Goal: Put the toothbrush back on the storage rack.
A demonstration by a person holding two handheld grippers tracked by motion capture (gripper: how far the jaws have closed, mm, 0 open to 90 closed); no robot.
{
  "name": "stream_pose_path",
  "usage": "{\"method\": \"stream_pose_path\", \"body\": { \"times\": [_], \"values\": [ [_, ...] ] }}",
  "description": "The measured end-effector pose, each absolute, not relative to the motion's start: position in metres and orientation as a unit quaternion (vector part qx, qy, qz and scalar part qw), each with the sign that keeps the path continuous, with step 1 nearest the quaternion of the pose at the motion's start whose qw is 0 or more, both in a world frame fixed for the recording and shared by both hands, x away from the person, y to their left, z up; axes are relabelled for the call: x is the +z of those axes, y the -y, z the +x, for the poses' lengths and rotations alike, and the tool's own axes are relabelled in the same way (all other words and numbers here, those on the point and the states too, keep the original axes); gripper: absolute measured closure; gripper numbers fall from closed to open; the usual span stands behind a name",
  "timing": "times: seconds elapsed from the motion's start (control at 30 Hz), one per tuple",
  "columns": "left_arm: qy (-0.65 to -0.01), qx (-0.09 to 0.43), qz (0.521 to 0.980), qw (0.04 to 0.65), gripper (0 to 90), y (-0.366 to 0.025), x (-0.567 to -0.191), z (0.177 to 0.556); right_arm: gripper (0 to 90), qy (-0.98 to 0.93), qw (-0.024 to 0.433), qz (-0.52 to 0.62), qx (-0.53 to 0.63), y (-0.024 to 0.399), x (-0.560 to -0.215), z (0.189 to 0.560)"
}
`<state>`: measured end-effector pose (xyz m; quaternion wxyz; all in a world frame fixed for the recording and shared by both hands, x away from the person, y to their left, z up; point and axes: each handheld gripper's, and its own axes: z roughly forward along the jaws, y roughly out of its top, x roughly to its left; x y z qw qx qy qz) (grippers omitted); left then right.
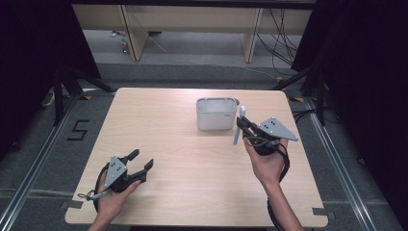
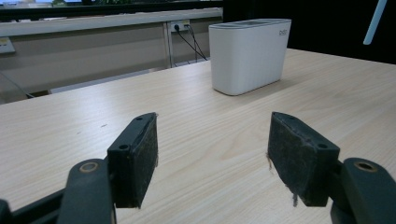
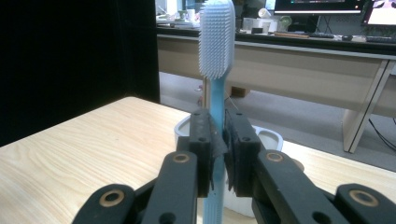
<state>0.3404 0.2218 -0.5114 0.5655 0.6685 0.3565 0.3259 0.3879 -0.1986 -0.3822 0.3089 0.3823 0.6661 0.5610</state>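
A light blue toothbrush [image 3: 216, 56] stands upright, bristle head up, with my right gripper [image 3: 218, 140] shut on its handle. From above, the toothbrush [image 1: 238, 126] and right gripper [image 1: 244, 129] hang just right of a white oblong holder [image 1: 216, 114] at the table's back middle. The holder [image 3: 271, 137] lies right behind the jaws in the right gripper view. My left gripper [image 1: 143, 160] rests low over the front left of the table, jaws wide apart and empty. Its pads [image 2: 135, 158] point toward the holder [image 2: 247, 53] farther off.
The wooden table [image 1: 168, 125] has bare surface between the two grippers. Black curtains flank both sides. Desks and cables stand on the floor beyond the far edge, and a tripod leg [image 1: 60, 91] stands at the back left.
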Motion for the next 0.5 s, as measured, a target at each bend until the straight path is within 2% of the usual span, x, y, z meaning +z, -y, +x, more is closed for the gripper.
{"method": "stream_pose_path", "body": {
  "times": [0.5],
  "values": [
    [-0.352, 0.329, 0.668, 0.568, 32.2, -0.225, -0.524, 0.344, 82.6, -0.653, 0.330, 0.382, 0.564, 0.204, -0.375, 0.405]
  ]
}}
